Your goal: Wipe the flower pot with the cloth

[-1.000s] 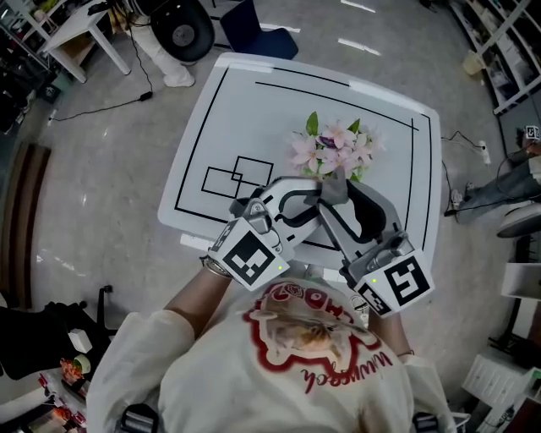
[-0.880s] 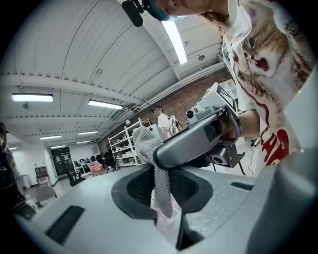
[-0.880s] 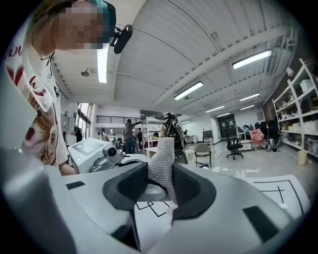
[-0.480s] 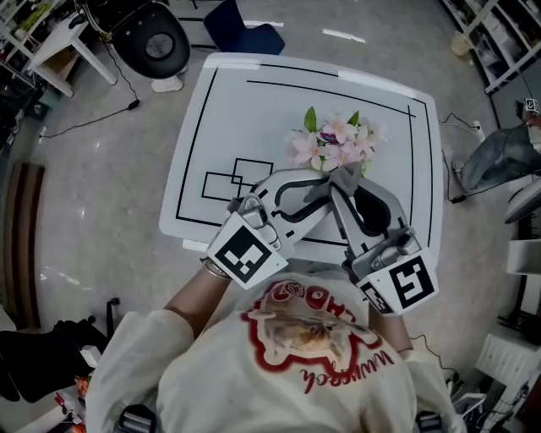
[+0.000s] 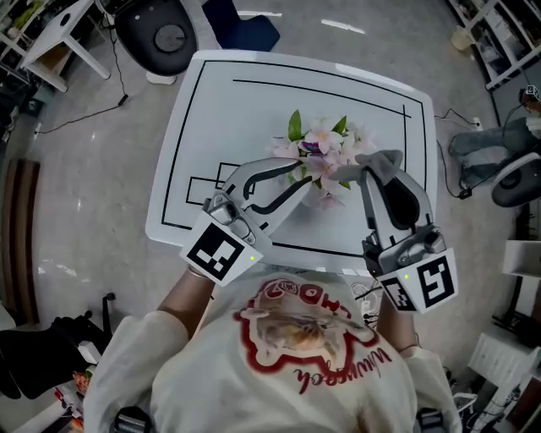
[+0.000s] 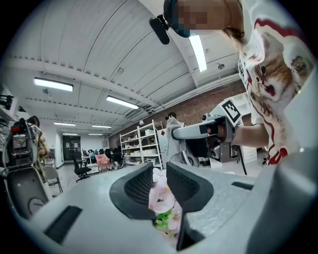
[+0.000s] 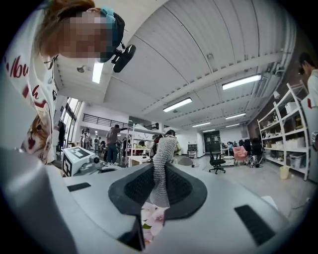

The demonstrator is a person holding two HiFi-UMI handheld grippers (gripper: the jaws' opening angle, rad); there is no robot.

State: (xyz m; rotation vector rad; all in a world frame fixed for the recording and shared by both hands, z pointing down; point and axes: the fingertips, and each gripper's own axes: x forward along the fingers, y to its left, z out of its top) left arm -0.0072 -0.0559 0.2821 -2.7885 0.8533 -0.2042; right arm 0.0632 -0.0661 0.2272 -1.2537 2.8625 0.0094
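Note:
The flower pot's pink blooms and green leaves (image 5: 325, 152) stand mid-table; the pot itself is hidden beneath them. My right gripper (image 5: 377, 167) is shut on a grey knitted cloth (image 5: 383, 160), just right of the flowers. Its jaws have just been closing, with the cloth between them. In the right gripper view the cloth (image 7: 161, 166) stands up between the pads, petals (image 7: 151, 218) showing below. My left gripper (image 5: 304, 172) reaches the flowers from the left. Its jaws stand slightly apart (image 6: 160, 186), with petals (image 6: 164, 201) showing through the gap.
The white table (image 5: 211, 110) carries black outline markings, with small rectangles (image 5: 203, 188) at the left. An office chair base (image 5: 169, 35) and a blue seat (image 5: 245, 25) stand beyond the far edge. Shelving lines the room.
The right jaws went from wide open to closed on the cloth, then carried it to the right, away from the left gripper. The left gripper shifted left beside the flowers.

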